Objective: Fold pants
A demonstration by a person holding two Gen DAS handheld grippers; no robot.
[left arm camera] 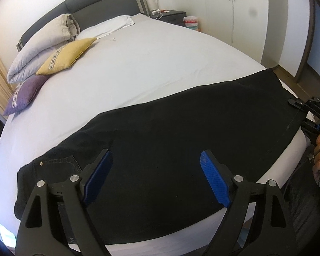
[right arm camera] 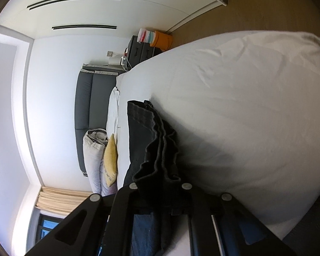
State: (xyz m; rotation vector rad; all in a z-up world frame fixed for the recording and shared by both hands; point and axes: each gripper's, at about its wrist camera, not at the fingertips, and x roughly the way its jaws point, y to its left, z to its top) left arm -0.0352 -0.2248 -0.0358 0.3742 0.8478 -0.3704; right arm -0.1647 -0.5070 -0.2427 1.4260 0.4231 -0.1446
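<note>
Black pants [left arm camera: 170, 132] lie crosswise below the wide-open, empty left gripper [left arm camera: 155, 162]; right gripper [right arm camera: 160, 194] pinches their hem end.

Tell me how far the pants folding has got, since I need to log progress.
Done: the black pants lie flat along the edge of the bed, legs apparently stacked one on the other. In hand: the right hand-held gripper is shut on the bunched hem end, while the left hand-held gripper hovers open above the middle, touching nothing. Left: no crosswise fold yet; the hem still has to be carried to the waist.
</note>
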